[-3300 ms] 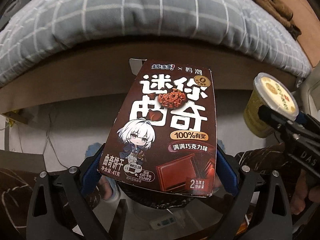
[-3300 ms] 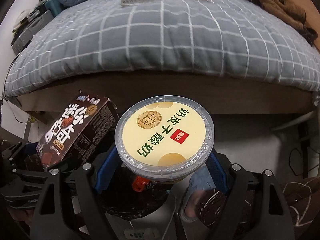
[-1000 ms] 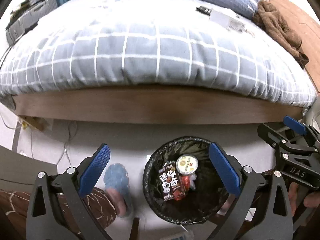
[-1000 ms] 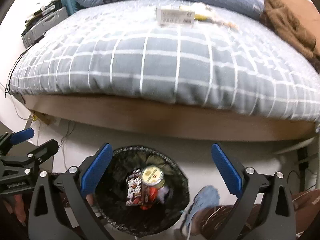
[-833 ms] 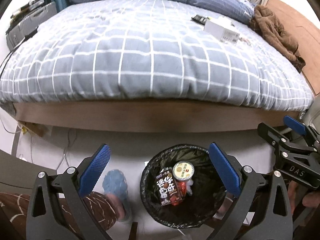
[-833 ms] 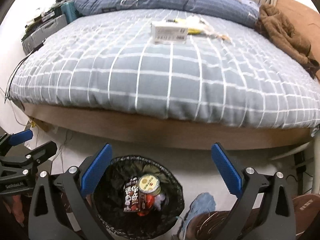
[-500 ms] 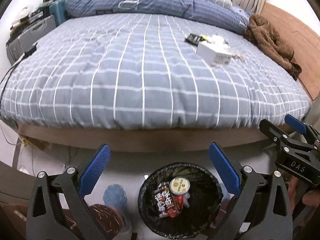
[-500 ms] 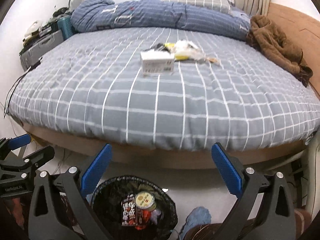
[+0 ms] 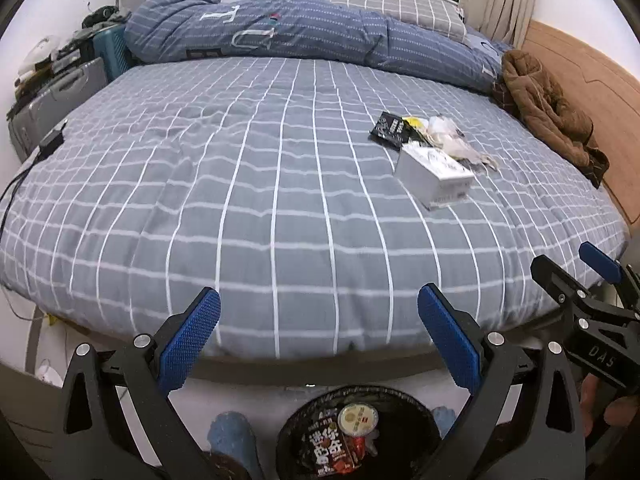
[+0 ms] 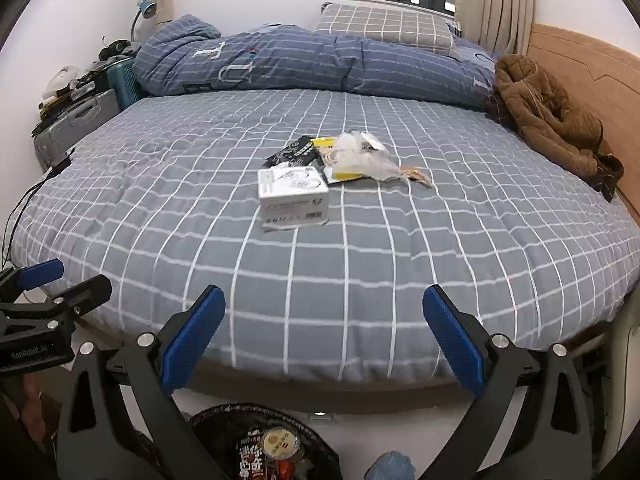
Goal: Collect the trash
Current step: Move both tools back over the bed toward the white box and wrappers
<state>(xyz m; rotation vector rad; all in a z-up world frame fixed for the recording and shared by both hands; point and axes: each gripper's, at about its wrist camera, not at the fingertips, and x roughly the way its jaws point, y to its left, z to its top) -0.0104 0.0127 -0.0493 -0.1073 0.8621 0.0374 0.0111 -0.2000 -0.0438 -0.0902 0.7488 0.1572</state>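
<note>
A black-lined trash bin (image 9: 404, 400) stands on the floor below both grippers. It holds a brown cookie box (image 9: 330, 452) and a yellow-lidded yogurt cup (image 9: 357, 419); both show in the right wrist view too, the box (image 10: 250, 462) beside the cup (image 10: 282, 444). On the bed lie a white box (image 10: 294, 192), a black packet (image 10: 294, 148), a yellow wrapper (image 10: 324, 143) and a clear plastic bag (image 10: 366, 158). My left gripper (image 9: 318, 334) is open and empty. My right gripper (image 10: 324, 330) is open and empty. Both hang over the bed's near edge.
The bed has a grey checked cover (image 9: 280, 200), a rolled blue duvet (image 10: 312, 64) and a brown jacket (image 10: 548, 116) by the wooden headboard. Cases and clutter (image 10: 76, 116) stand at the left, with a cable (image 9: 24, 172). A blue slipper (image 9: 228, 436) is beside the bin.
Both grippers let go of the cookie box and yogurt cup, which now lie in the bin. Both have since risen and tilted up, bringing the bed top into view.
</note>
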